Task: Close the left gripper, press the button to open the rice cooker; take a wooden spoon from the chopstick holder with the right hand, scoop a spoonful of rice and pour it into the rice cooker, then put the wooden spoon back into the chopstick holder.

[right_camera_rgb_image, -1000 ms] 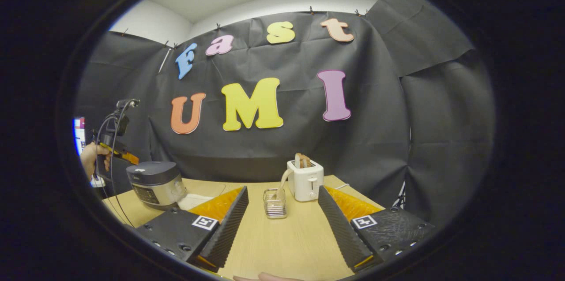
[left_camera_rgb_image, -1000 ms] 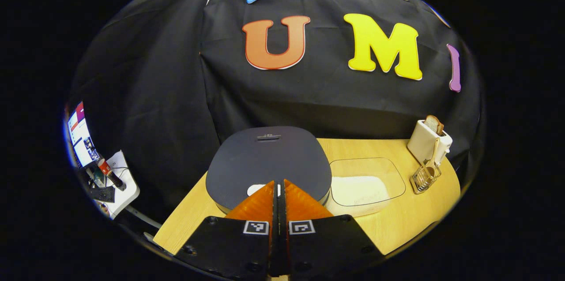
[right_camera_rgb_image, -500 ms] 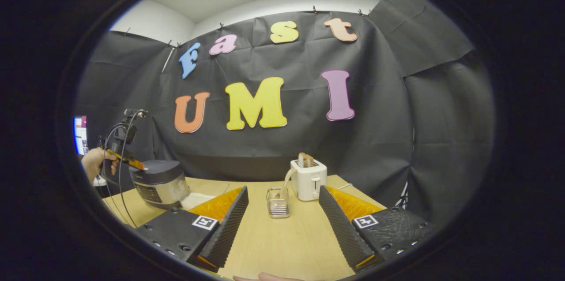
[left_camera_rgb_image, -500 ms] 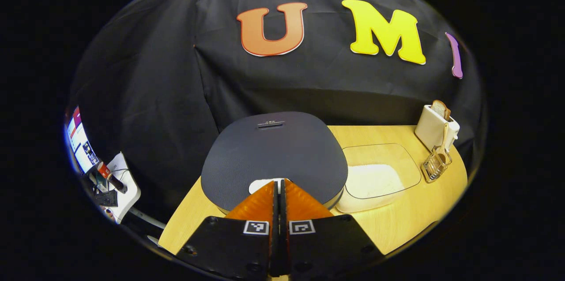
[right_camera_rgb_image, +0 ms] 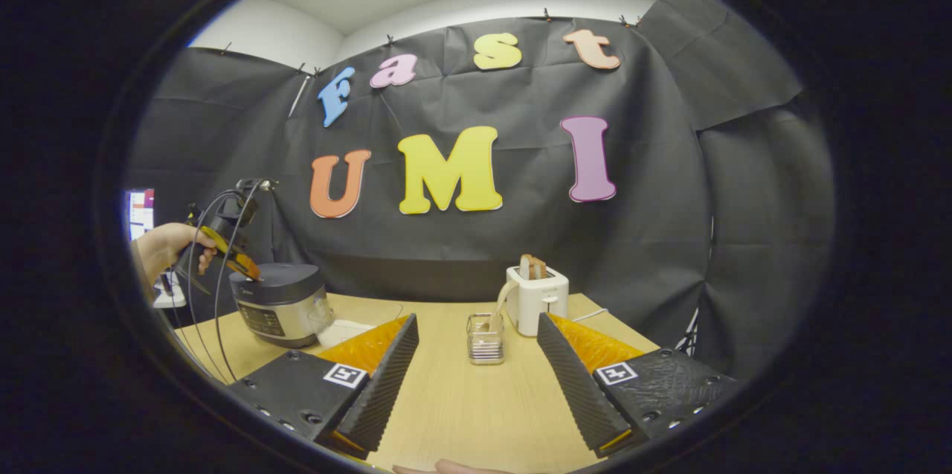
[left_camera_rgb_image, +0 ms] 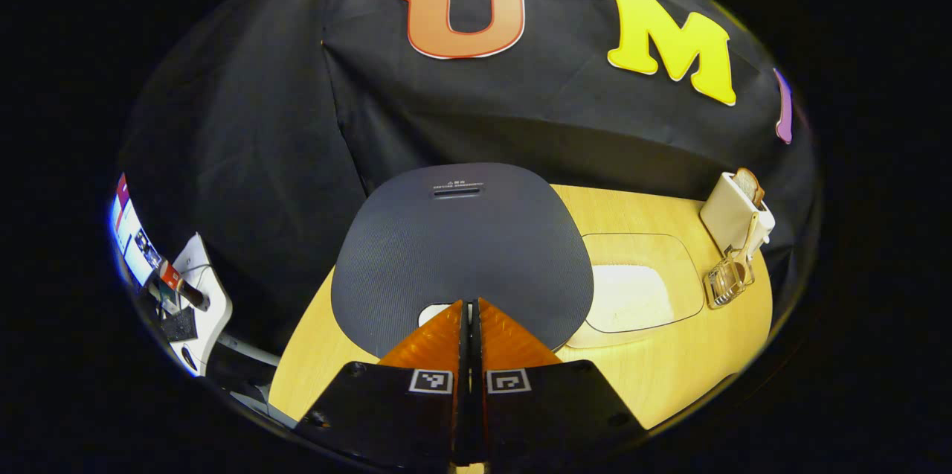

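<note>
The rice cooker [left_camera_rgb_image: 461, 251] sits lid down on the worktop [left_camera_rgb_image: 669, 362]. The left gripper [left_camera_rgb_image: 468, 304], jaws pressed together, points its tips at the pale button [left_camera_rgb_image: 430, 312] on the cooker's front edge. Right of the cooker lies the rice tray [left_camera_rgb_image: 632, 295], then the chopstick holder [right_camera_rgb_image: 485, 338] holding the wooden spoon [right_camera_rgb_image: 498, 306]. The right gripper [right_camera_rgb_image: 476, 355], jaws spread wide, faces that holder.
</note>
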Demonstrator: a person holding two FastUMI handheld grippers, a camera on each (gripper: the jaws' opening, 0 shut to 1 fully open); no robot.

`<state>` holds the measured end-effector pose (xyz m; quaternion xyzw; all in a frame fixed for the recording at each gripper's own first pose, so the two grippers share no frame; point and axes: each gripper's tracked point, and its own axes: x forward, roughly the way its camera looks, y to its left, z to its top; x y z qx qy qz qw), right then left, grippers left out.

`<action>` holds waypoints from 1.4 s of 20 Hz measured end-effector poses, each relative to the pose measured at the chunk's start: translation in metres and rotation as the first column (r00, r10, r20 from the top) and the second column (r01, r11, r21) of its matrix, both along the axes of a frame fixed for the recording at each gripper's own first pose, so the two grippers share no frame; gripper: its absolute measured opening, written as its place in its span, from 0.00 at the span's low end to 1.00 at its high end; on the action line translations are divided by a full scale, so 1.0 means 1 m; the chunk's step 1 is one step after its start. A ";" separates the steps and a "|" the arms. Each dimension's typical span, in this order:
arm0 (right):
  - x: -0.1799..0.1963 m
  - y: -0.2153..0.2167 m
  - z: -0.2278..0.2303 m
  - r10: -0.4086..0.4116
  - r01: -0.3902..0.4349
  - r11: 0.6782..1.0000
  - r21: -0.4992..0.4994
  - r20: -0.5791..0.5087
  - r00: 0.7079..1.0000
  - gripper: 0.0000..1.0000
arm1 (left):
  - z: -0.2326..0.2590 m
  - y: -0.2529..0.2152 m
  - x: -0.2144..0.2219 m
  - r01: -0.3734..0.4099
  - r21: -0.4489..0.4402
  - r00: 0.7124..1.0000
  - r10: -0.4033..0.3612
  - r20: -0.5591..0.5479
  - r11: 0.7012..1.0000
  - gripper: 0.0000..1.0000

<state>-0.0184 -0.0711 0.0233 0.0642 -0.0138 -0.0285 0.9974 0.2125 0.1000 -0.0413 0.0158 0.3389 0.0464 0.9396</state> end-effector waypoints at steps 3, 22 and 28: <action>0.002 0.002 -0.003 0.005 -0.005 1.000 -0.015 -0.006 1.000 0.95 | 0.021 -0.002 -0.001 -0.011 -0.008 0.996 0.011 0.083 1.000 0.03; 0.151 -0.033 -0.072 -0.024 0.027 1.000 0.012 -0.224 0.974 0.96 | 0.048 -0.014 -0.086 -0.017 -0.070 0.860 0.051 0.508 0.997 0.99; 0.241 -0.031 -0.071 0.052 -0.039 0.998 0.054 -0.260 0.964 0.92 | 0.026 -0.017 -0.107 -0.015 -0.089 0.840 0.060 0.538 0.996 0.99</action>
